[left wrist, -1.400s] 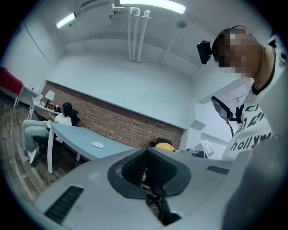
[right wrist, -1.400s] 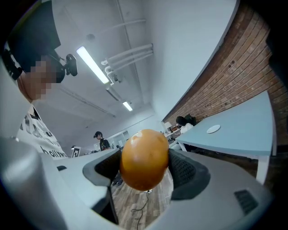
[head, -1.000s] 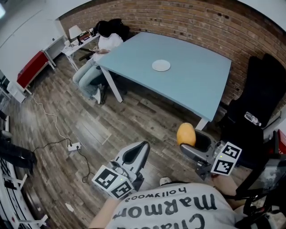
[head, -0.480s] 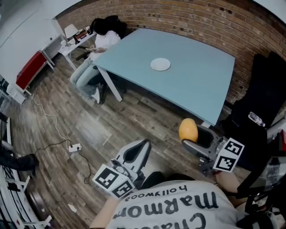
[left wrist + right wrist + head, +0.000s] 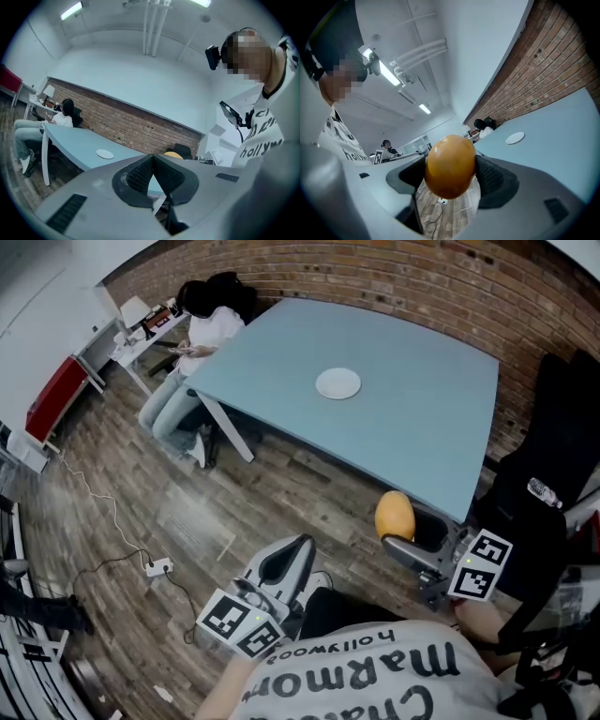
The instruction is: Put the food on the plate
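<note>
My right gripper (image 5: pixel 405 535) is shut on an orange, egg-shaped piece of food (image 5: pixel 394 517), held above the wooden floor just short of the near edge of the light blue table (image 5: pixel 412 418). The same food (image 5: pixel 450 165) fills the middle of the right gripper view, squeezed between the dark pads. A small white plate (image 5: pixel 338 383) lies alone near the table's middle; the plate (image 5: pixel 515 138) looks far off from the right gripper, and the plate (image 5: pixel 104 153) is also small in the left gripper view. My left gripper (image 5: pixel 292 554) hangs low over the floor, shut and holding nothing.
A seated person (image 5: pixel 202 338) is at the table's far left corner beside a white desk (image 5: pixel 141 320). A brick wall (image 5: pixel 422 282) runs behind the table. A black chair (image 5: pixel 553 456) stands at the right. A power strip with cable (image 5: pixel 155 566) lies on the floor.
The table and plate have drawn nearer and shifted slightly in the head view. The right gripper with the food has risen a little toward the table edge. The left gripper has barely moved.
</note>
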A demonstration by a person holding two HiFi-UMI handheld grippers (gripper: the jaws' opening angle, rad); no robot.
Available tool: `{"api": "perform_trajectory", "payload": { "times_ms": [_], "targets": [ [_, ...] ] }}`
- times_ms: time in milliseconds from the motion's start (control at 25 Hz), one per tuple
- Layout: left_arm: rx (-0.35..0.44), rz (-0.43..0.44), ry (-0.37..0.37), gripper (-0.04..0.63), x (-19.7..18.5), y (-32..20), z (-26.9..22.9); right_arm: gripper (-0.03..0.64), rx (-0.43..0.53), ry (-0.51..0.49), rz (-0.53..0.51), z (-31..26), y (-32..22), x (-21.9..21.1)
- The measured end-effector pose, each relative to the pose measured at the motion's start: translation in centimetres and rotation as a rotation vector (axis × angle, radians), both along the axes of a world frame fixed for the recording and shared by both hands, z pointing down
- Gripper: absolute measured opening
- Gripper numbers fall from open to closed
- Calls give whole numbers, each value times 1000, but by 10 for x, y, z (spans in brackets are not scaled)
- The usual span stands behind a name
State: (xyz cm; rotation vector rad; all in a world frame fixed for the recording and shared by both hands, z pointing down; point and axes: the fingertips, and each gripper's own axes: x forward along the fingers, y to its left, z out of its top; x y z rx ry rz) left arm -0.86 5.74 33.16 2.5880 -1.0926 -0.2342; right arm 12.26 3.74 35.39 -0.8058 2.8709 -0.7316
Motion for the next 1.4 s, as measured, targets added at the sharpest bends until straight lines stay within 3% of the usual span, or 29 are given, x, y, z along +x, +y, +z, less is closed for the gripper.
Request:
{"api": "perform_trajectory", "payload": {
  "times_ms": [400, 800, 1400],
  "targets": [
    [-26, 46, -10, 6, -31, -91, -2, 319, -19, -1, 34, -1, -80, -31],
    [-59, 69, -13, 6, -57, -149, 2, 319, -18, 0, 80, -6, -133, -52],
    [26, 88, 8, 6, -116, -209, -19, 319, 59, 12, 121, -19, -192, -106]
  ]
}}
